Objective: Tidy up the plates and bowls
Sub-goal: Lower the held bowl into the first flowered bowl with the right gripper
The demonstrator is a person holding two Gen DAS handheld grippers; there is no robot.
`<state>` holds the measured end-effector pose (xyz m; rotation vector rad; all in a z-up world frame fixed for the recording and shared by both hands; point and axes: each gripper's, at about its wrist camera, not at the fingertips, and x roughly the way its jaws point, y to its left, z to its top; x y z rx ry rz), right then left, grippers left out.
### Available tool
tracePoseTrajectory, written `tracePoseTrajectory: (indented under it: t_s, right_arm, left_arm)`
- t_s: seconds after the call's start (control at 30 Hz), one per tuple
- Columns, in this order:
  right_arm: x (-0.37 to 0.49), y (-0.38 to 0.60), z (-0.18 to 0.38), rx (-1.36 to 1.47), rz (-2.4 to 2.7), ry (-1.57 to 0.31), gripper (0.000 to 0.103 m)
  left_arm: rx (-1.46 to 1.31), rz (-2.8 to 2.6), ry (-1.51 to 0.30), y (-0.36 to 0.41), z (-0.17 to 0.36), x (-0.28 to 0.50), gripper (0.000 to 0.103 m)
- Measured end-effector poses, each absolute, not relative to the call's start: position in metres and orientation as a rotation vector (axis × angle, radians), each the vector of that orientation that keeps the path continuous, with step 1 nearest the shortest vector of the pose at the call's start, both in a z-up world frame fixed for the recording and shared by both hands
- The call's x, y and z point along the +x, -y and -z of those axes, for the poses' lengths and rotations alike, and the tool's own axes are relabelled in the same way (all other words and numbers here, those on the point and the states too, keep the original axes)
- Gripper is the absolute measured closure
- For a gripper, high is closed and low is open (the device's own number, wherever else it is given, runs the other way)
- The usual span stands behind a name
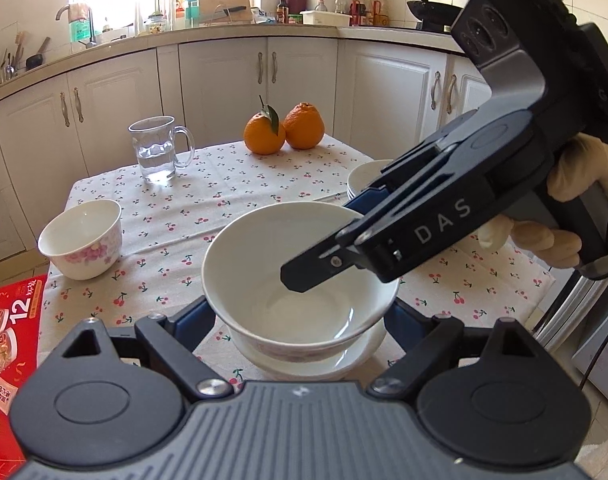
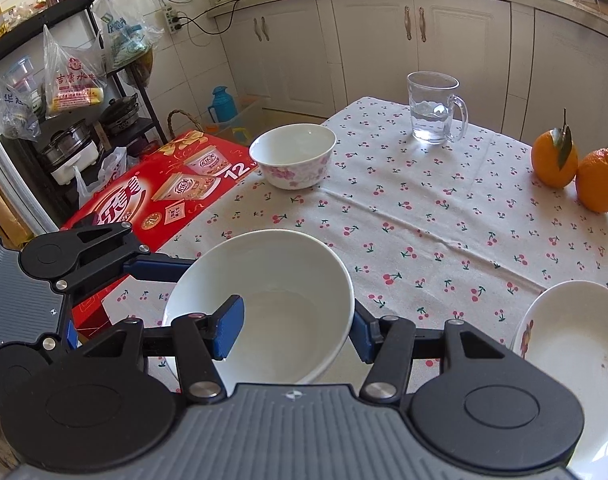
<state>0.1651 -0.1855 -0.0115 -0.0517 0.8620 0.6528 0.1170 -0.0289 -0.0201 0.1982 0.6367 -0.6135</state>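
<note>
Big white bowl, pink flowers low on outside, empty, upright, front middle of cherry tablecloth. Sits on a shallow white dish in left cam view; can't tell if lifted or resting. Right rim pinched btwn two blue pads, one inside, one outside.

Small white bowl w/ pink flowers, empty, upright, near far left edge of cloth, well apart from big bowl.

White plate stack at right side, mostly hidden in left cam. In right cam top plate looks shallow, white, small flower print on left rim, few tiny specks inside.
</note>
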Motion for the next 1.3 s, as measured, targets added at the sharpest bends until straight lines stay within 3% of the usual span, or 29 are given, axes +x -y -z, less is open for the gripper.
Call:
tracePoseTrajectory:
  t_s: [1.17,1.3]
  right_arm:
    - [0.171,0.194,0.033,-0.015,-0.644,-0.888,0.040]
    - [0.169,0.197,0.029,-0.006,-0.639,-0.865,0.022]
  left_arm:
    - [0.187,0.637,-0.694,0.030,0.040,0.126,0.011]
    - [0.194,0.634,-0.685,0.028,0.039,0.123,0.010]
